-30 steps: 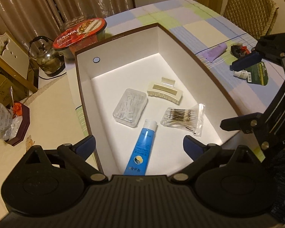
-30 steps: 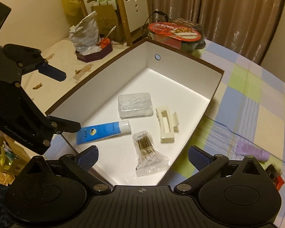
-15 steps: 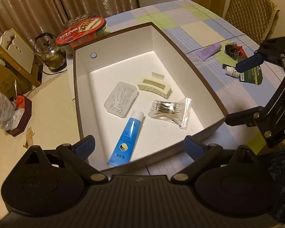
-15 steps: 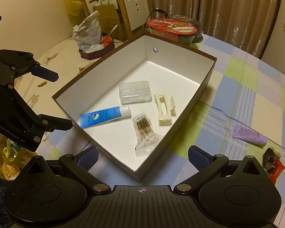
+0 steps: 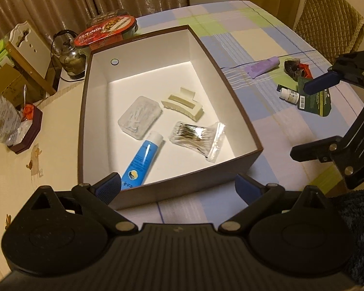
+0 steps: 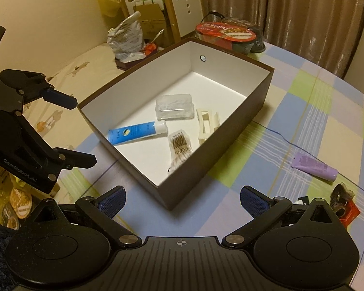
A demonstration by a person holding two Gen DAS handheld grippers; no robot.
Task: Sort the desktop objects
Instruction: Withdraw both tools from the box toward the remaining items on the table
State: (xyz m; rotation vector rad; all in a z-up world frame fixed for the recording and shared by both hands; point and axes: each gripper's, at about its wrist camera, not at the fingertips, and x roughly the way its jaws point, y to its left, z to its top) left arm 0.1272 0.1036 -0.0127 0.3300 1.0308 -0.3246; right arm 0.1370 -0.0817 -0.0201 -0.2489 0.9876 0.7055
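A brown box (image 5: 246,123) (image 6: 264,92) with a white inside holds a blue tube (image 5: 140,162) (image 6: 133,132), a clear plastic case (image 5: 139,117) (image 6: 173,106), a cream hair clip (image 5: 182,103) (image 6: 207,122) and a bag of cotton swabs (image 5: 196,137) (image 6: 179,149). On the checked cloth to the right lie a purple tube (image 5: 262,66) (image 6: 314,167), a small white bottle (image 5: 288,94), a dark green packet (image 5: 315,99) and a dark hair tie on a red item (image 5: 296,66) (image 6: 344,201). My left gripper (image 5: 177,189) and right gripper (image 6: 180,200) both stand open and empty, above the table before the box's near wall.
A red-lidded food bowl (image 5: 106,30) (image 6: 227,32) stands behind the box. A glass kettle (image 5: 70,57), a crumpled bag on a dark tray (image 5: 24,131) (image 6: 127,38) and white wooden chair backs (image 6: 182,4) are on the left. A quilted chair (image 5: 327,17) stands far right.
Both grippers have drawn back and up from over the box. The whole box and its near wall now show, and more of the cloth to the right.
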